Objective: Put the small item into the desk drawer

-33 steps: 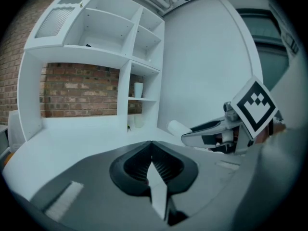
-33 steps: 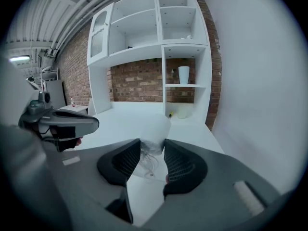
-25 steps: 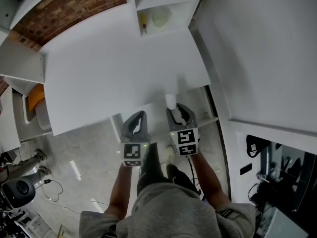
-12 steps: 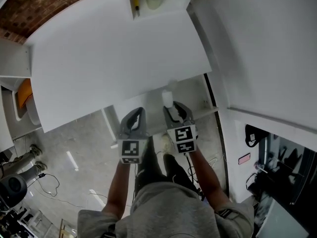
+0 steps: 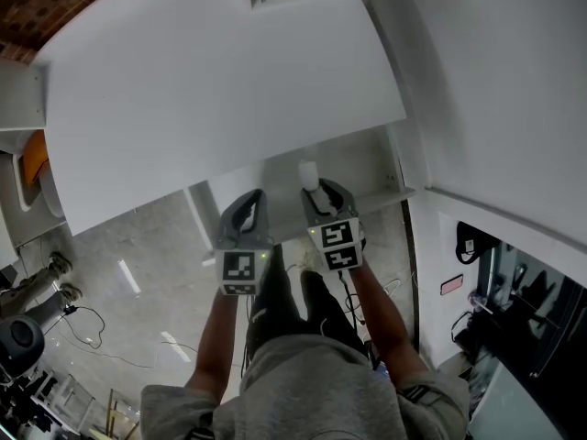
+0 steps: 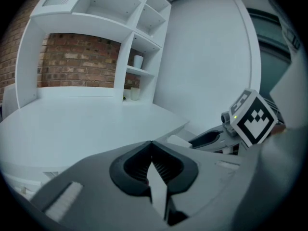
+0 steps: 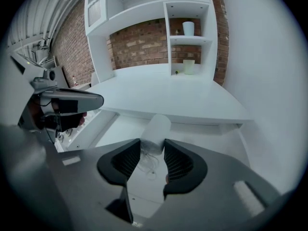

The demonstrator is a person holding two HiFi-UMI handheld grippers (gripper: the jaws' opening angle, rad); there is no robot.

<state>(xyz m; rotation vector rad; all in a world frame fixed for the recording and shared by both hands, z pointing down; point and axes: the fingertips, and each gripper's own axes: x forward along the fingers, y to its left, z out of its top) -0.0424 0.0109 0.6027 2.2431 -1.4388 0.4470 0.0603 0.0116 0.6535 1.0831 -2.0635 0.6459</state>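
**Head view.** The left claw and right claw are side by side, just off the front edge of the white tabletop. A small white cylinder projects from the right claw, over the open drawer. The grip itself is too small to read here.

**Right gripper view.** The right claw pinches the cylinder by its near end. The free end points toward the tabletop, above the drawer. Cups stand on the shelves behind.

**Left gripper view.** The left claw is pressed together at the tips, with nothing between them. The right claw's marker cube appears at right.
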